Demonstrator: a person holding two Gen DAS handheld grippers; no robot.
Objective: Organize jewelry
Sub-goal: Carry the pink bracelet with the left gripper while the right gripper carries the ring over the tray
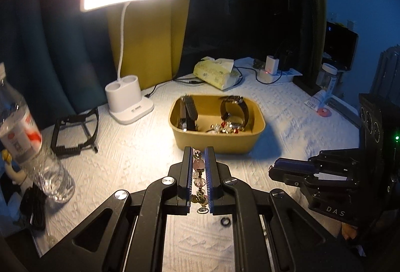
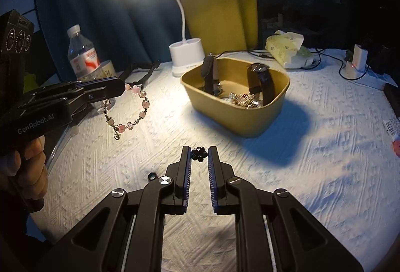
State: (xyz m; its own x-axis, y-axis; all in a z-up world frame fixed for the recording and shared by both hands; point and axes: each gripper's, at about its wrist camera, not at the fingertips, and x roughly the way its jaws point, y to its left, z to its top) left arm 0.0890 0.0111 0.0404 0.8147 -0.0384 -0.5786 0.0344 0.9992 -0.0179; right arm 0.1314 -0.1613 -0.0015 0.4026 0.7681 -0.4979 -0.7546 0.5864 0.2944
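Note:
My left gripper (image 1: 199, 153) is shut on a pink bead bracelet (image 1: 199, 177), which hangs from it above the white cloth in the right wrist view (image 2: 130, 111). A tan box (image 1: 216, 144) just beyond holds two watches (image 1: 232, 109) and a heap of jewelry (image 1: 225, 127). My right gripper (image 2: 199, 150) has its jaws narrowly apart around a small dark bead cluster (image 2: 199, 154) on the cloth; whether they touch it is unclear. A small black ring (image 2: 151, 176) lies to its left. The right gripper also shows in the left wrist view (image 1: 275, 168).
A lit white desk lamp (image 1: 128, 101) stands behind the box. A water bottle (image 1: 27, 137) and a black frame (image 1: 75, 131) are at the left. A tissue pack (image 1: 216, 73), cables and a charger (image 1: 271, 66) lie at the back right.

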